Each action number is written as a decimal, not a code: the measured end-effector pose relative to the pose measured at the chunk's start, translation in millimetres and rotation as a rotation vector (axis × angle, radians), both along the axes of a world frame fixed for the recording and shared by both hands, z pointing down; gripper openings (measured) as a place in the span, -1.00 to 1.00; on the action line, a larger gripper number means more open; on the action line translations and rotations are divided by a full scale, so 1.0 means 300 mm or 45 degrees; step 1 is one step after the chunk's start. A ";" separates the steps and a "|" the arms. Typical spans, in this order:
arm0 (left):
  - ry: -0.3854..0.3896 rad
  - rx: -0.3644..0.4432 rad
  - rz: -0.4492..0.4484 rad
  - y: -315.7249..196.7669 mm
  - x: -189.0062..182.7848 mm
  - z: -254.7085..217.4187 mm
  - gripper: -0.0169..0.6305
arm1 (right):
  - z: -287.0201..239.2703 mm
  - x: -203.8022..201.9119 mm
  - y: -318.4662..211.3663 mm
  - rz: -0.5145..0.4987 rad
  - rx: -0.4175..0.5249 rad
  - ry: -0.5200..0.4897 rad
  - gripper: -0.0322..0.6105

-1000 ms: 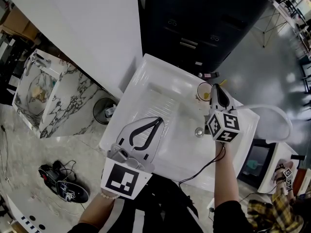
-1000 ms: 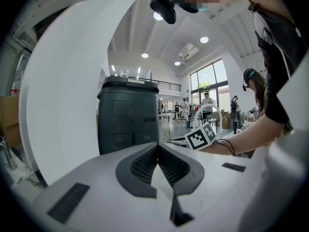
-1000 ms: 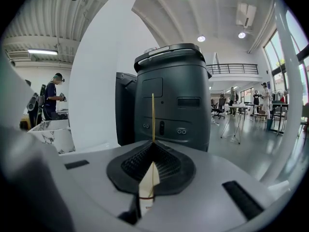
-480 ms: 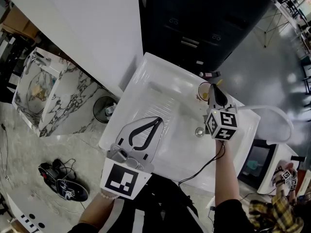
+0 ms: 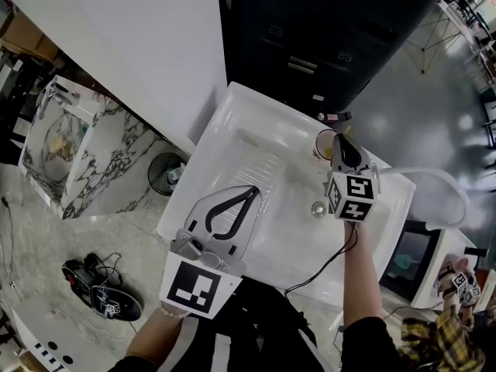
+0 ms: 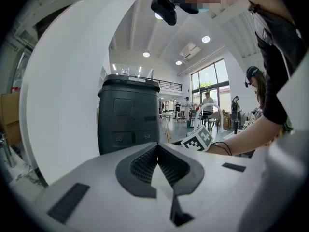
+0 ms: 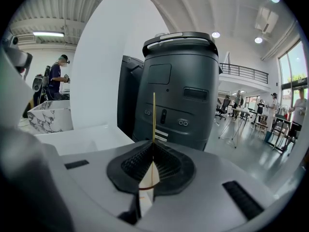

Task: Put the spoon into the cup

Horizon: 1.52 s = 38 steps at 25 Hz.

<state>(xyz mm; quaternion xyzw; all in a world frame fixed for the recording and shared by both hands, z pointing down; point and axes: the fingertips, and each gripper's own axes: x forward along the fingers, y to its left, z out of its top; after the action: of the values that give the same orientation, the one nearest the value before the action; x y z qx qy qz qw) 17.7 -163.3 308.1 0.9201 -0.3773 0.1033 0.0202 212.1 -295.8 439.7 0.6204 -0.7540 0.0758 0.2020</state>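
At the far right corner of the white basin [image 5: 232, 149], the right gripper [image 5: 339, 142], clamped on the thin golden spoon [image 7: 154, 114], is creeping left over the cup [image 5: 319, 144], so the drop seems close. The left gripper [image 5: 253, 192] is waiting near-left, jaws together, empty.

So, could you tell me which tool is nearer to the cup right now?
Right. The right tool, shut on the spoon, sits just beside the cup at the sink's far edge; the left tool, shut and empty, is back over the sink's near edge.
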 end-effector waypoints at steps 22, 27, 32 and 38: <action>0.001 -0.013 -0.006 -0.002 -0.011 0.007 -0.95 | 0.029 0.001 -0.010 0.037 -0.028 0.085 -0.89; -0.004 -0.005 0.000 -0.001 -0.005 0.004 -0.95 | 0.030 0.006 -0.011 0.046 -0.032 0.098 -0.89; -0.003 -0.009 -0.002 0.003 -0.006 0.006 -0.95 | 0.029 -0.009 -0.007 0.021 -0.030 0.156 -0.89; -0.002 -0.016 -0.007 0.005 -0.010 0.008 -0.95 | 0.028 -0.047 -0.004 -0.006 -0.036 0.183 -0.89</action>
<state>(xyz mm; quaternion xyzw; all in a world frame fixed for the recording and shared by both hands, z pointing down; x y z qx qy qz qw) 14.6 -161.7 310.6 0.9189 -0.3791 0.1064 0.0257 198.0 -296.9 448.0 0.6194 -0.7379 0.0412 0.2648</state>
